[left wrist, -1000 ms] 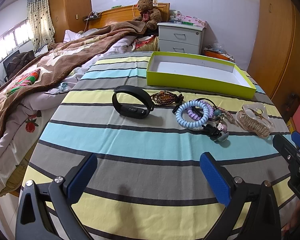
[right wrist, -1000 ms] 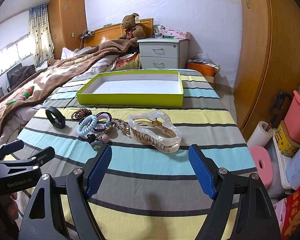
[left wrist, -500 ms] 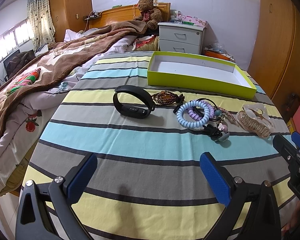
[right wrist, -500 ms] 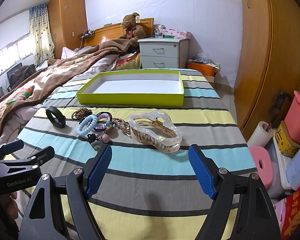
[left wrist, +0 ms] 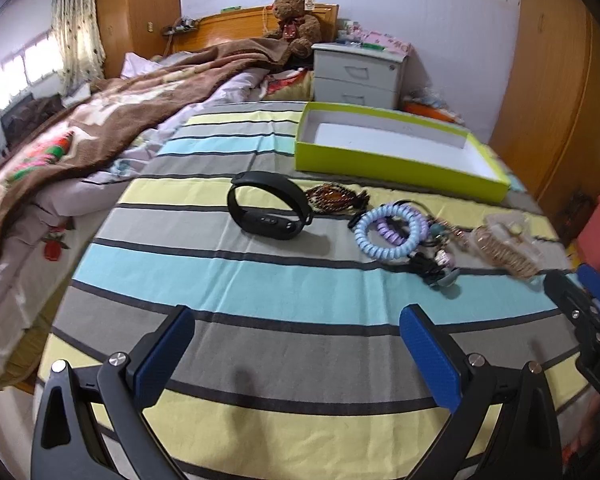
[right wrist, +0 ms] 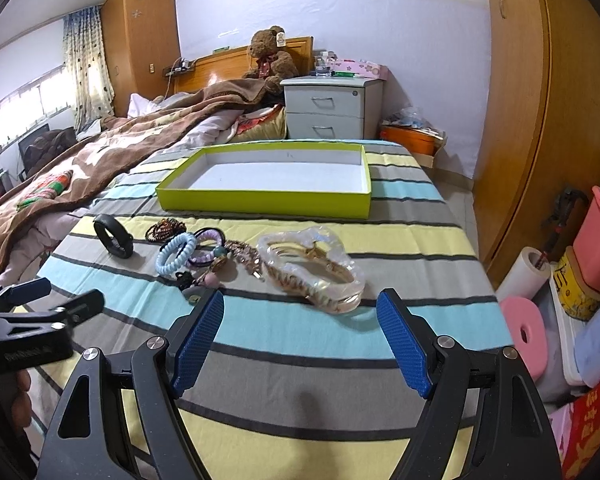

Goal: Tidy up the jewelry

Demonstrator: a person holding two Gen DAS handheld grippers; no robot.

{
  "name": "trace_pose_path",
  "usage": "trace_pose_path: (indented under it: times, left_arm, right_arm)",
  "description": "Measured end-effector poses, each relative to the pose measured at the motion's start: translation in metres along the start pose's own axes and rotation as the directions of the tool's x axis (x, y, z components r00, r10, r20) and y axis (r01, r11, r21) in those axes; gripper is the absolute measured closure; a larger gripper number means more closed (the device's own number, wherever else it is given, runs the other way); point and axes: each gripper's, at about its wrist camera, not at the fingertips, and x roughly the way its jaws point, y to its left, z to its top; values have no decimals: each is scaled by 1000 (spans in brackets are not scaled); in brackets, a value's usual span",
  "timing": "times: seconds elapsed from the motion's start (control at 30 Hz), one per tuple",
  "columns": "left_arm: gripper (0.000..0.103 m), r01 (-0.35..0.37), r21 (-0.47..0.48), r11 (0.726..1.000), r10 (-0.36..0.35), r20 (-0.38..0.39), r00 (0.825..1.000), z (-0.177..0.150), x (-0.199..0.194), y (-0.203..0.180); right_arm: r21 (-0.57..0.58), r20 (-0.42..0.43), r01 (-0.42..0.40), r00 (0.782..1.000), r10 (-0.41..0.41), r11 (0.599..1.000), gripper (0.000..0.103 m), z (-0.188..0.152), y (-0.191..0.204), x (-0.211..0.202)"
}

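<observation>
Jewelry lies in a loose row across a striped tablecloth (right wrist: 300,328) in a bedroom, with both handheld grippers hovering over the near edge, jaws spread wide and holding nothing. The right gripper (right wrist: 300,340) is nearest a clear hair claw (right wrist: 312,270) with gold-toned teeth, which sits just beyond its blue pads (right wrist: 198,338). The left gripper (left wrist: 296,356) hangs over bare cloth, well short of the pieces.

From the left wrist view, a black wristband (left wrist: 270,212) stands on its edge at the left end of the row. Just behind it to the right lies a brown beaded bracelet (left wrist: 334,199). A pale blue spiral hair tie (left wrist: 388,232) overlaps a purple spiral tie (left wrist: 392,228), and a tangle of dark ties and small charms (left wrist: 436,264) touches them on the near side. The hair claw closes the row on the right.

Beyond the pieces sits a shallow lime-green tray (right wrist: 260,202) with a white floor, nothing in it. Farther back are a bed with a brown blanket (right wrist: 140,140), a grey nightstand (right wrist: 328,108) and a teddy bear (right wrist: 270,58) on the headboard.
</observation>
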Motion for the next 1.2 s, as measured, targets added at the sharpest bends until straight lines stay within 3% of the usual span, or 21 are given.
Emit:
trace_pose_path:
  times: [0.17,0.3,0.53,0.73,0.83,1.07,1.2]
  left_arm:
    - [0,30,-40,999,-29,18,999,8,5,21]
    - [0,23,-20,1000,-22,24,999,19,9,29]
    - [0,42,-9,999,-42,18,999,33,17,39]
    - [0,56,-32,998,-56,-23,998,43,29,48]
    - [0,70,-36,997,-71,-41,997,45,34,48]
    - [0,74,-36,997,-76,-63,995,50,43,47]
    - [0,68,-39,997,-70,-60,996,54,44,48]
  right_arm:
    - [9,-1,35,999,-35,999,24,12,-20,6]
    - [-18,-22,48,999,-48,999,24,25,-33,18]
    - [-51,-128,-77,989,70,996,24,41,-46,54]
    - [-121,-237,-181,960,149,976,24,46,-47,81]
    - [-112,-288,-258,933,218,960,24,52,-51,92]
    - [-110,-381,-337,883,274,935,46,59,-53,114]
    - [-135,-425,-375,858,288,917,50,58,-46,120]
